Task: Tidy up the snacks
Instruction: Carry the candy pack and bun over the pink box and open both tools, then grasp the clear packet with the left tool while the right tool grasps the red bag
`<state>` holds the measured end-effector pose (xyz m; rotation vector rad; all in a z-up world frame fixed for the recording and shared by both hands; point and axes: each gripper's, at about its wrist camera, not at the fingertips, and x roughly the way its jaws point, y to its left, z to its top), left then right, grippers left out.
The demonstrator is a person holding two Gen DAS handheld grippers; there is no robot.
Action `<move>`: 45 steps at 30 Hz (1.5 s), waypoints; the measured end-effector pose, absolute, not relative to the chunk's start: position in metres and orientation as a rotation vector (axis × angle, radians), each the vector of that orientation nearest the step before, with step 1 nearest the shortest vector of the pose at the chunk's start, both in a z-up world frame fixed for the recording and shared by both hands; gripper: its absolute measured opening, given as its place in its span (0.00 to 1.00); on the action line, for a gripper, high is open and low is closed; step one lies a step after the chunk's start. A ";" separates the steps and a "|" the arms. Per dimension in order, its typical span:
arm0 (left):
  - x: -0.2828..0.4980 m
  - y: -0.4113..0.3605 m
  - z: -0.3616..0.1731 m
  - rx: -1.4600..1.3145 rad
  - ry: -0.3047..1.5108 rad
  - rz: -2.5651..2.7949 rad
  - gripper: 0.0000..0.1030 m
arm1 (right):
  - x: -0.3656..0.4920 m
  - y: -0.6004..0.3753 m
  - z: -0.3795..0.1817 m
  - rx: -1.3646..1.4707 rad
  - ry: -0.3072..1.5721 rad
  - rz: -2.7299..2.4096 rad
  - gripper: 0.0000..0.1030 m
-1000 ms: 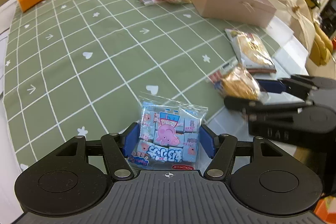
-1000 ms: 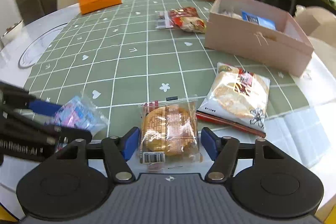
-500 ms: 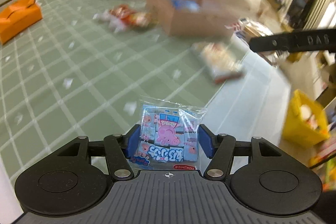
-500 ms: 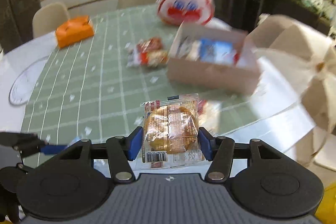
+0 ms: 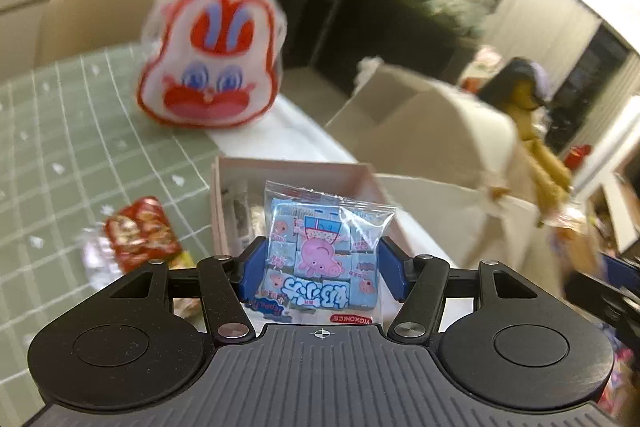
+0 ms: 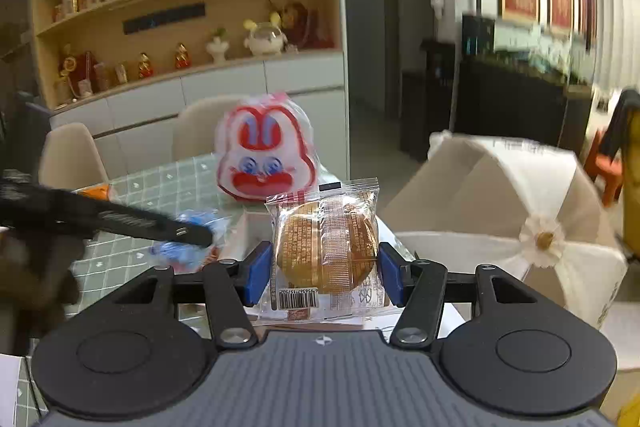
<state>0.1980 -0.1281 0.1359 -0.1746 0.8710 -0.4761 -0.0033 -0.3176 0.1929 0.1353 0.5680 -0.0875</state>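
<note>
Both packets have left the tabletop. The left gripper [image 5: 320, 263] grasps the blue candy bag [image 5: 320, 251] above the box [image 5: 296, 167] (near the right edge), the right gripper [image 6: 324, 267] grasps the cake packet [image 6: 326, 251] beside it; dropping into the box comes next, I judge.

blue pig-print packet [image 5: 322, 255]: upside-down red "YIGXOH" tag, uncertain | cake wrapper [image 6: 326, 253]: barcode, digits too small to read
</note>
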 end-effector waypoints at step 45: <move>0.201 -0.012 0.063 -0.424 0.859 -0.108 0.61 | 0.126 -0.312 0.072 0.017 0.963 0.185 0.62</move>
